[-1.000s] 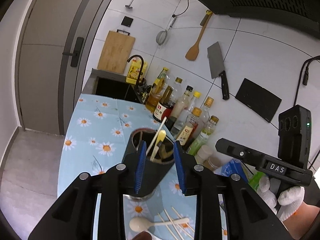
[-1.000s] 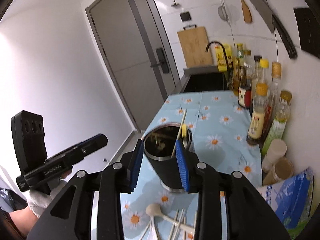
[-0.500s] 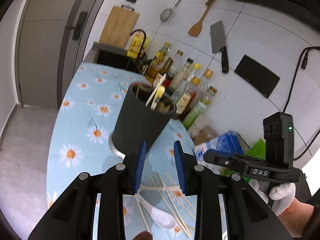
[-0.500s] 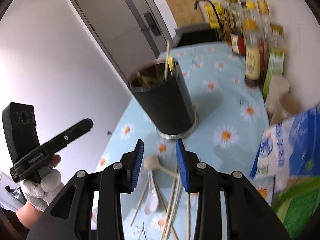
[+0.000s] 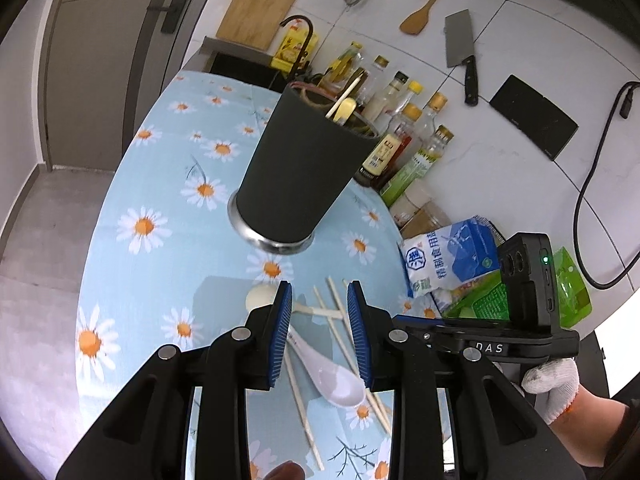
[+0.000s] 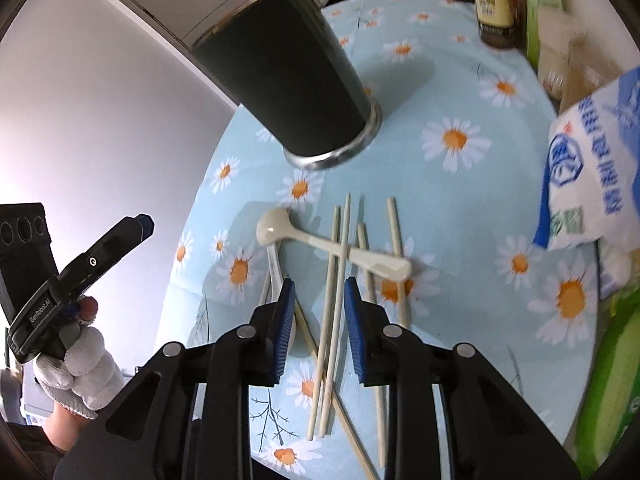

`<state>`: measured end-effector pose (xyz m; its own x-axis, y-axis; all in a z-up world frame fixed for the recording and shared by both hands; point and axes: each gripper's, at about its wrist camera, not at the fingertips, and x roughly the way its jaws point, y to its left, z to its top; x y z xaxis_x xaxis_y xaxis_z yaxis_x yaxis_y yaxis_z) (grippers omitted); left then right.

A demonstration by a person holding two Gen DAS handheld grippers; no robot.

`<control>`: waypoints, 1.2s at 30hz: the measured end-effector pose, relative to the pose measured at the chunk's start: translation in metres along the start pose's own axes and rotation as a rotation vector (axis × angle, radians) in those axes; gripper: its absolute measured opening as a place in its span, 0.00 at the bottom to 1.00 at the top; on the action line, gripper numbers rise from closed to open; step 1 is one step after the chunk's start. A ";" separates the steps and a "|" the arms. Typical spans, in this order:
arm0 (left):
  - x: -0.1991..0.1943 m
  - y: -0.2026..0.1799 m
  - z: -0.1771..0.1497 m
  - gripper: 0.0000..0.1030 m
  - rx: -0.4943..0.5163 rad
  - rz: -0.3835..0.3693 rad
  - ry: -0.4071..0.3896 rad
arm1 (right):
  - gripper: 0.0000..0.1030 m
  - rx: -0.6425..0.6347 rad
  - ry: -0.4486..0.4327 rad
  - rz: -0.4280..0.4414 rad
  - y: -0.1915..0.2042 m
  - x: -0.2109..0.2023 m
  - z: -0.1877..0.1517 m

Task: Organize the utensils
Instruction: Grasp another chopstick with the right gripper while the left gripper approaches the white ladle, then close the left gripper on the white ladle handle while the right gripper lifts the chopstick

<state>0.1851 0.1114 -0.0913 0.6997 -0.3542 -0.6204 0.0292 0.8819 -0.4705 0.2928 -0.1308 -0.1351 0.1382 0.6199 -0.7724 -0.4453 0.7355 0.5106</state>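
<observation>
A black utensil cup [image 5: 298, 168] with a steel base stands on the daisy tablecloth [image 5: 152, 184]; a chopstick and a yellow utensil stick out of it. It also shows in the right wrist view [image 6: 288, 76]. In front of it lie several chopsticks [image 6: 340, 264], a cream spoon [image 6: 332, 246] and a white ceramic spoon [image 5: 332, 380]. My left gripper [image 5: 320, 332] is open and empty above the white spoon. My right gripper [image 6: 318, 320] is open and empty above the chopsticks.
Sauce bottles [image 5: 400, 136] line the tiled wall behind the cup. A blue-white salt bag [image 5: 448, 256] and a green package [image 5: 572, 292] lie at the right. A sink [image 5: 244, 68], cutting board, cleaver and spatula are at the back. The table's left edge drops to the floor.
Both grippers have pulled back from the cup and tilted down over the loose utensils. The cup now stands farther away in both views.
</observation>
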 end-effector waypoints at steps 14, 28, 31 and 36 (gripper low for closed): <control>0.008 0.015 -0.013 0.27 -0.074 -0.045 0.048 | 0.12 -0.038 0.160 -0.073 -0.002 0.047 -0.008; 0.026 0.018 -0.009 0.27 -0.073 -0.083 0.097 | 0.05 0.041 0.234 -0.107 -0.004 0.065 0.009; 0.029 0.019 -0.009 0.27 -0.075 -0.077 0.112 | 0.05 0.044 0.232 -0.102 0.001 0.067 0.012; 0.033 0.022 -0.008 0.27 -0.081 -0.084 0.128 | 0.05 0.025 0.194 -0.101 0.011 0.054 0.018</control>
<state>0.2029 0.1172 -0.1271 0.6004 -0.4668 -0.6494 0.0226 0.8215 -0.5697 0.3113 -0.0844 -0.1639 0.0073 0.4807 -0.8768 -0.4151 0.7992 0.4347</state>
